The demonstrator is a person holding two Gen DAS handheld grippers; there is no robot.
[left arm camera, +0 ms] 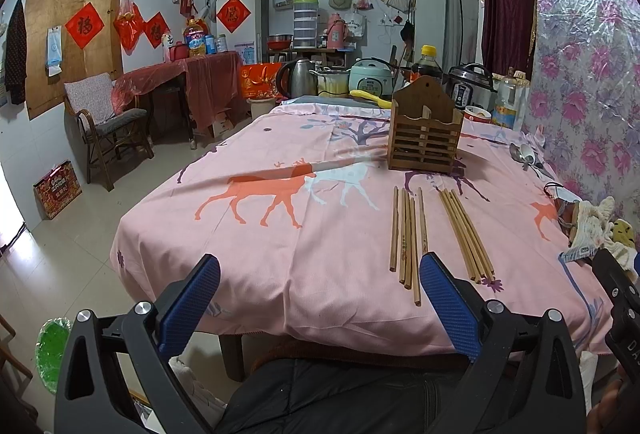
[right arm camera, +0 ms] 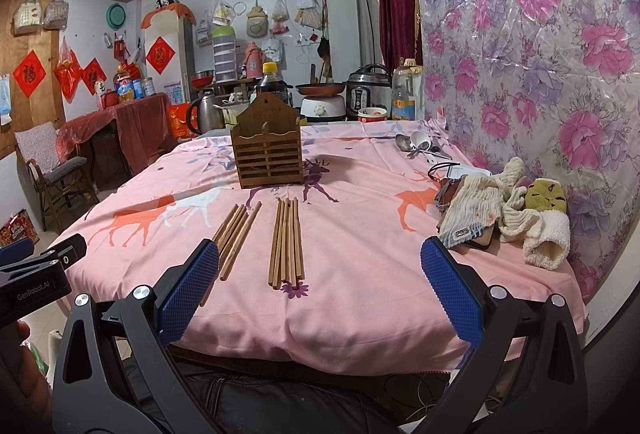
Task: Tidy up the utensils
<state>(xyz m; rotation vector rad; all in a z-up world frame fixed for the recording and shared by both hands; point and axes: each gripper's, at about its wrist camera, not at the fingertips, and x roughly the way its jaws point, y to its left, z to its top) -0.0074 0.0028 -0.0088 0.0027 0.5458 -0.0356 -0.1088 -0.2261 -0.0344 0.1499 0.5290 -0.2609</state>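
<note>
Basically nothing was sorted yet: both grippers, left (left arm camera: 320, 290) and right (right arm camera: 320, 274), hung wide open and empty at the table edge. Chopsticks (right arm camera: 286, 242) lay in two bundles before the holder (right arm camera: 267, 150), spoons (right arm camera: 418, 145) far right. I'd pinch one bundle mid-length, then tip it upright over a slot.

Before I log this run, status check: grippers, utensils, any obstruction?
Left gripper open, right gripper open, both empty. Two chopstick bundles flat on cloth; spoons far right. Wooden holder upright, path clear.
</note>
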